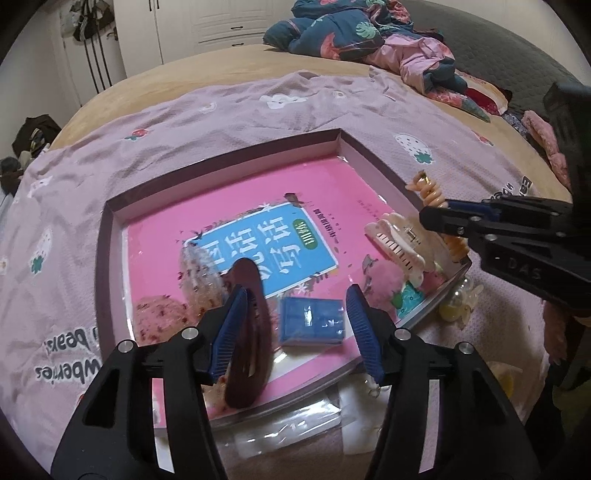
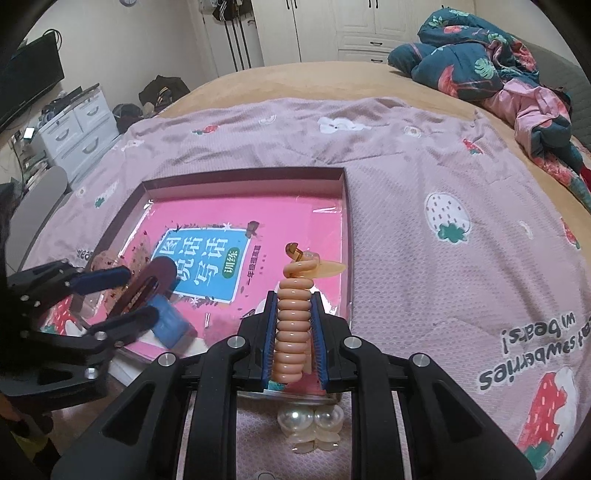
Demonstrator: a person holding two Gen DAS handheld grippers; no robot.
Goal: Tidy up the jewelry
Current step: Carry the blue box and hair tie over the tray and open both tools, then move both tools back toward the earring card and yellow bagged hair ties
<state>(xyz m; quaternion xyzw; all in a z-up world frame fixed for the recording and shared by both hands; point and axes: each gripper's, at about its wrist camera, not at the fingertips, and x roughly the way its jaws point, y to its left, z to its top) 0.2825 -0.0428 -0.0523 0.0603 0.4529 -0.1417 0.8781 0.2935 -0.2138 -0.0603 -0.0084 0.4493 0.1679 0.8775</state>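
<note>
Surface: a bed (image 2: 295,79) with a tan cover, over it a lilac blanket (image 2: 424,177) printed with strawberries; a shallow box tray (image 2: 345,229) lies on the blanket with a pink book (image 2: 295,229) inside.
Room: white wardrobes (image 2: 332,29) behind the bed, a white drawer unit (image 2: 77,125) to the left, a crumpled floral quilt (image 2: 480,55) at the far side.
Left hand-held gripper (image 1: 293,325): angled down over the tray's near edge, jaws parted, no earlier view to compare; a dark brown hair clip (image 1: 247,332) leans on the left blue pad, the right pad stands clear of it.
Right hand-held gripper (image 2: 293,332): tilted down at the tray's near right corner, clamped on a peach spiral hair tie (image 2: 293,325).
Other jewelry: a cream claw clip (image 1: 399,243) in the tray's right corner; a small blue box (image 1: 312,321) on the book; a pearl clip (image 2: 310,424) on the blanket just outside the tray.
Writing: the blanket reads "strawberries" and "w bears!"; the book's blue panel (image 2: 201,266) bears Chinese characters; "DAS" is embossed on the right gripper's body.
</note>
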